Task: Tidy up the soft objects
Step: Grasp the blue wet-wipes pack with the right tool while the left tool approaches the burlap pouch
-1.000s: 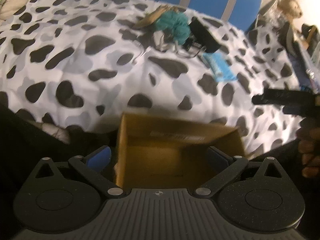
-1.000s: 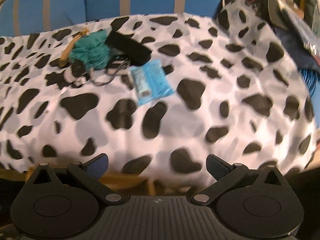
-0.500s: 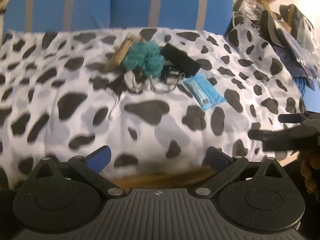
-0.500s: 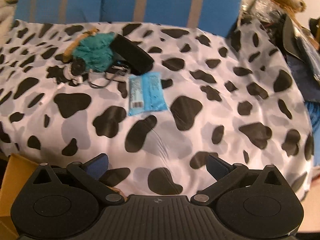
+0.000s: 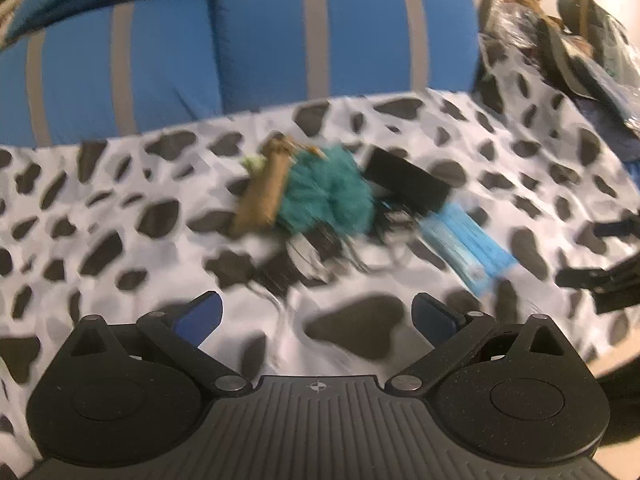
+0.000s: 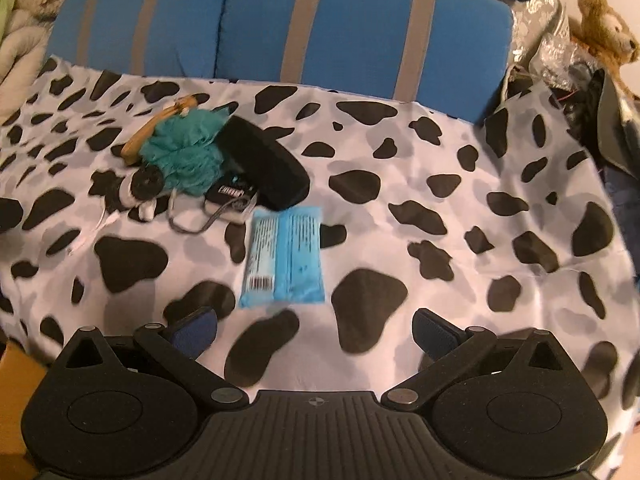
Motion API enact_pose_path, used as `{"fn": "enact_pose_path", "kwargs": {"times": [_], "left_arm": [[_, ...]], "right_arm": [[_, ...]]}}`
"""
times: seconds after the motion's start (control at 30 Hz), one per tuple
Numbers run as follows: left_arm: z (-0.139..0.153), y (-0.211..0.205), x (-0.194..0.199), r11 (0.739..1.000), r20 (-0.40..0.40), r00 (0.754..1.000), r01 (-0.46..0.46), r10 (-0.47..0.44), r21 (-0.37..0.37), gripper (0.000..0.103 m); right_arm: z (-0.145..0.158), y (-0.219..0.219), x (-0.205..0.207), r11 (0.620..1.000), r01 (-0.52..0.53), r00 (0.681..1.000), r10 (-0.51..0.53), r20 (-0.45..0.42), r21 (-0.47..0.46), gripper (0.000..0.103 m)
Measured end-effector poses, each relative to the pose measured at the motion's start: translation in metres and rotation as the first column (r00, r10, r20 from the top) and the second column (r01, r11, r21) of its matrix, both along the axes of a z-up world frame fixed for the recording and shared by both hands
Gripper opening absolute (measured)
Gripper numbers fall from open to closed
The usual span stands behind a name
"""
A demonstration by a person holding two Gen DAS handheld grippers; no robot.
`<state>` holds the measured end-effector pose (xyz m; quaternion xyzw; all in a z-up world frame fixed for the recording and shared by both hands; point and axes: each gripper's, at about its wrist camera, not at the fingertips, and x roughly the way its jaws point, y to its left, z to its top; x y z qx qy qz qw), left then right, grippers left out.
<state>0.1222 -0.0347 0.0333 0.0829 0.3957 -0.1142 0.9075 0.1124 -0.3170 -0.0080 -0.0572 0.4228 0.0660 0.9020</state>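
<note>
On the cow-print blanket [image 6: 440, 216] lies a cluster: a teal bath pouf [image 6: 188, 148] [image 5: 328, 196], a tan wooden brush handle [image 6: 148, 132] [image 5: 264, 192], a black soft case [image 6: 264, 162] [image 5: 404, 180], a small dark device with a cord [image 6: 232, 196] and a blue tissue pack [image 6: 284, 254] [image 5: 466, 242]. My left gripper [image 5: 318, 316] is open and empty, short of the pouf. My right gripper [image 6: 314, 330] is open and empty, just short of the tissue pack. Its fingers show at the right edge of the left wrist view [image 5: 600, 276].
Blue cushions with grey stripes [image 6: 312, 28] stand behind the blanket. A brown teddy bear [image 6: 608, 36] and dark bags [image 6: 600, 120] are piled at the right. A cardboard box corner [image 6: 16, 372] shows at the lower left of the right wrist view.
Both grippers have moved up from the cardboard box and forward over the blanket toward the cluster. The box has dropped out of the left wrist view. Both stay open.
</note>
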Motion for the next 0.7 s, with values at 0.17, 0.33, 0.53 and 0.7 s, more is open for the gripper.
{"fn": "enact_pose_path", "kwargs": {"times": [0.17, 0.33, 0.53, 0.7], "left_arm": [[-0.002, 0.008, 0.027, 1.000, 0.044, 0.999, -0.018, 0.018, -0.014, 0.103], [-0.011, 0.015, 0.046, 0.996, 0.043, 0.999, -0.014, 0.018, -0.089, 0.103], [-0.026, 0.026, 0.049, 0.998, 0.125, 0.991, -0.046, 0.050, -0.037, 0.103], [-0.038, 0.035, 0.061, 0.997, 0.065, 0.996, -0.062, 0.065, -0.053, 0.103]], "right_arm": [[-0.013, -0.004, 0.029, 0.999, 0.017, 1.000, -0.016, -0.024, 0.048, 0.103], [-0.023, -0.003, 0.051, 0.997, 0.029, 0.999, -0.027, -0.022, 0.070, 0.103], [-0.047, 0.015, 0.069, 0.997, 0.006, 1.000, -0.007, -0.016, -0.079, 0.103], [-0.066, 0.027, 0.084, 0.996, -0.038, 0.998, 0.034, -0.053, -0.075, 0.103]]}}
